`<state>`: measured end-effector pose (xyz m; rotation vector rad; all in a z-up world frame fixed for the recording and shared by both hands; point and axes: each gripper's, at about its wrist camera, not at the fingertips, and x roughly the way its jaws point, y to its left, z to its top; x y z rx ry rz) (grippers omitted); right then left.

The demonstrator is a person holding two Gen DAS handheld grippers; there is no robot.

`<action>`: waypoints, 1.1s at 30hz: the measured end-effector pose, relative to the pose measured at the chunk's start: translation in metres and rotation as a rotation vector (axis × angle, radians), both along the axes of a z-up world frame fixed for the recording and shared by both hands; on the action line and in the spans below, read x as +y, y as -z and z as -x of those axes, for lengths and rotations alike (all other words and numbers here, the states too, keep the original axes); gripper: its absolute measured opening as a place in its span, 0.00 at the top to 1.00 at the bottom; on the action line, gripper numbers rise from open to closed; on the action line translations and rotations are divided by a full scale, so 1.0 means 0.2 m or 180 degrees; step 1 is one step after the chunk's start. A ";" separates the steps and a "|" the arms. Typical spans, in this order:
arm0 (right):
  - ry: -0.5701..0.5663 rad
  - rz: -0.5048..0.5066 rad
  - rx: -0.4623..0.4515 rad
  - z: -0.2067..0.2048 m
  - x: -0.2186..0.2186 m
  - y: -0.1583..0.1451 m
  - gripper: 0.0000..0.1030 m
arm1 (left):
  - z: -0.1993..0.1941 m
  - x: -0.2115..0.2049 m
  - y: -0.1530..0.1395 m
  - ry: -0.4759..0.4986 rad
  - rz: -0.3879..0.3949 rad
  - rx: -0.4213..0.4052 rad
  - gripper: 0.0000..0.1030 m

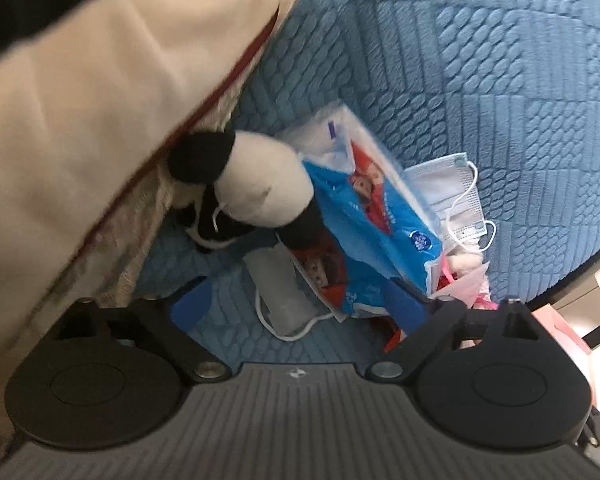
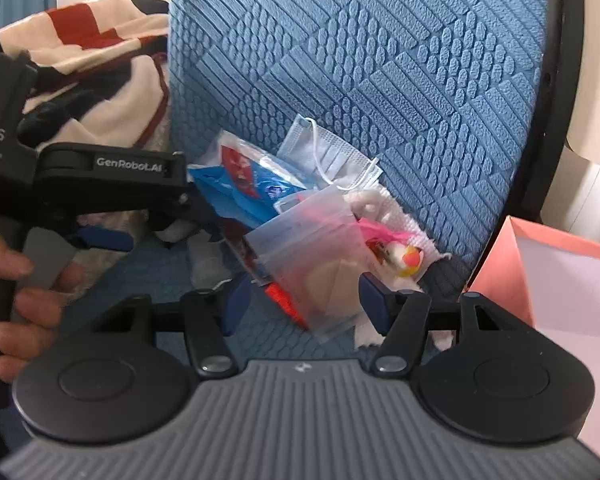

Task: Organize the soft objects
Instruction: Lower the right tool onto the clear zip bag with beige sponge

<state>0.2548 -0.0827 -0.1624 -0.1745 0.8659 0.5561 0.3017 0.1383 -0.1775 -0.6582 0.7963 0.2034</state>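
Observation:
On the blue textured seat [image 1: 480, 80] lies a heap of soft things. It holds a black-and-white plush toy [image 1: 256, 188], a blue tissue pack [image 1: 376, 224], a pale face mask [image 1: 456, 196] and a second mask [image 1: 280, 296]. My left gripper [image 1: 300, 304] hovers open over that second mask and the pack's corner. In the right wrist view a clear zip bag [image 2: 312, 264] sits between the fingers of my right gripper [image 2: 305, 298]. Its jaws stand partly apart, and I see no firm pinch on the bag. A small pink-and-yellow toy [image 2: 404, 260] lies on a white cloth [image 2: 388, 208] behind the bag.
A cream, red and black blanket [image 2: 92, 60] is piled at the seat's left side and fills the left of the left wrist view. A pink paper bag [image 2: 540, 272] stands open on the right beside the chair. A hand [image 2: 20, 280] grips the left tool's handle.

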 end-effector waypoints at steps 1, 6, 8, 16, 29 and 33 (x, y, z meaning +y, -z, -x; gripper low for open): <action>-0.0020 0.0015 -0.0009 -0.02 0.01 0.01 0.40 | -0.01 0.00 0.01 0.0000 0.0015 0.0027 0.13; -0.0078 0.0076 0.0003 -0.11 0.03 0.08 0.39 | -0.09 0.02 0.08 -0.0035 0.0141 0.0183 0.37; -0.0088 0.0119 0.0013 -0.14 0.05 0.11 0.39 | -0.11 0.03 0.10 -0.0063 0.0161 0.0207 0.40; -0.0063 0.0299 0.0128 -0.26 0.10 0.26 0.39 | -0.14 0.01 0.12 0.0013 0.0042 0.0187 0.41; -0.0098 0.0382 0.0559 -0.32 0.16 0.40 0.37 | -0.19 -0.13 0.17 0.0196 -0.0308 0.0325 0.44; -0.0024 0.0256 0.0851 -0.34 0.15 0.45 0.44 | -0.20 -0.20 0.19 0.0247 -0.0432 0.0322 0.44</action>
